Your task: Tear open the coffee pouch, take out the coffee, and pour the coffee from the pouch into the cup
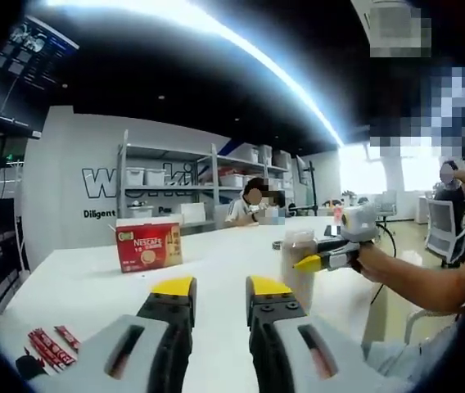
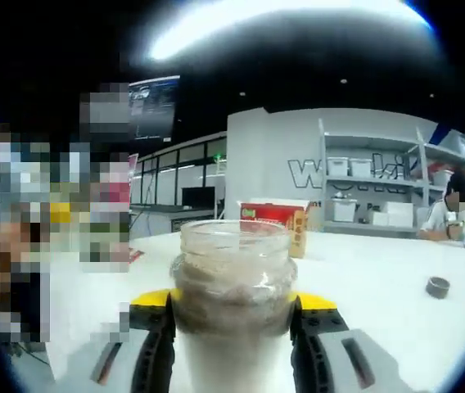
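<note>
In the right gripper view, a clear glass jar (image 2: 232,282) with brownish powder clinging inside stands upright between the jaws, and my right gripper (image 2: 234,304) is shut on its body. The left gripper view has that same jar (image 1: 295,248) at the right, held above the white table (image 1: 216,258) by the right gripper (image 1: 308,264). My left gripper (image 1: 221,289) is open, with nothing between its yellow-tipped jaws. A red Nescafe box (image 1: 148,244) stands on the table beyond it, and red coffee sachets (image 1: 48,347) lie at the near left.
The Nescafe box (image 2: 273,216) sits behind the jar. A small dark round lid (image 2: 438,286) lies on the table to the right. A person's forearm (image 1: 417,278) reaches in from the right. Seated people and shelving (image 1: 175,184) are at the far end.
</note>
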The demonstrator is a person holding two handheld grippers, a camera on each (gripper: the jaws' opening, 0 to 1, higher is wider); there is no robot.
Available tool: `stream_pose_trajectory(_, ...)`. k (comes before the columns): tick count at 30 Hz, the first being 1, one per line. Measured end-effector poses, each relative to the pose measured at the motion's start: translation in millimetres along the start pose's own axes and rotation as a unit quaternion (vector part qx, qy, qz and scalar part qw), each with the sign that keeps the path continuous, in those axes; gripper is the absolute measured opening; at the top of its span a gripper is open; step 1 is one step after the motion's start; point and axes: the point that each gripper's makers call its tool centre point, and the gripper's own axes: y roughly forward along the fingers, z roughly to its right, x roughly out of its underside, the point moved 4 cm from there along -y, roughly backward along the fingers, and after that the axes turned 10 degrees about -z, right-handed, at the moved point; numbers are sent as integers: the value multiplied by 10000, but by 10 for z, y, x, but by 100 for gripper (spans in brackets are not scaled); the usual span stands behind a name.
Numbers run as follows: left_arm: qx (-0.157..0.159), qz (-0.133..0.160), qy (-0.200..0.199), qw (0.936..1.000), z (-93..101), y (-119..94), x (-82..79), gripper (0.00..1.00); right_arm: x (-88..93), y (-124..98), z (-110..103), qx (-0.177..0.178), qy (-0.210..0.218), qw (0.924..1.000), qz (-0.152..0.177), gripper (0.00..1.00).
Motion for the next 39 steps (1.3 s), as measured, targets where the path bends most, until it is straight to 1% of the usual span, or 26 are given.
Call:
stream_pose_trajectory(5, 10, 9, 13, 10000, 19, 4, -14, 27, 26, -87, 236, 221, 54, 9997, -13, 55)
stream_pose_trajectory(11, 44, -34, 42, 10000, 54, 7, 0, 27, 59, -158, 372, 406, 99, 9991, 14, 55)
stream_pose_trajectory(15, 56, 28, 0, 10000, 46, -29, -40, 27, 67, -186, 476, 500, 113, 9987, -19, 55)
stream_pose_trajectory(17, 54, 30, 1, 10000, 46, -30, -40, 27, 69, -190, 489, 509, 114, 9986, -18, 55)
stream_pose_trajectory(21, 58, -30, 28, 10000, 67, -27, -9, 27, 101, -266, 832, 788, 198, 9967, -49, 55)
stream_pose_trajectory(23, 40, -33, 46, 10000, 56, -33, -18, 27, 113, -274, 973, 868, 226, 9960, -57, 55)
stream_pose_trajectory(24, 29, -19, 44, 10000, 46, -37, -26, 27, 124, -278, 1113, 944, 255, 9952, -50, 55)
stream_pose_trajectory(27, 15, 27, 6, 10000, 15, -30, -48, 27, 143, -306, 1327, 1085, 299, 9936, -62, 55)
stream_pose_trajectory(28, 18, 21, 4, 10000, 10, -5, -43, 27, 161, -339, 1519, 1231, 345, 9917, -102, 55)
stream_pose_trajectory(32, 37, -39, 40, 10000, 32, 11, -13, 27, 194, -399, 1802, 1415, 404, 9890, -124, 55)
stream_pose_trajectory(35, 26, -8, 29, 10000, 20, -6, -31, 27, 230, -477, 2089, 1609, 463, 9858, -150, 55)
stream_pose_trajectory(36, 27, 10, 18, 10000, 15, -5, -43, 27, 233, -484, 2115, 1630, 469, 9854, -152, 55)
stream_pose_trajectory(37, 33, 22, 10, 10000, 16, -3, -49, 27, 249, -514, 2244, 1742, 509, 9832, -174, 55)
stream_pose_trajectory(39, 63, 27, 15, 10000, 44, 12, -52, 27, 255, -535, 2300, 1801, 522, 9821, -186, 55)
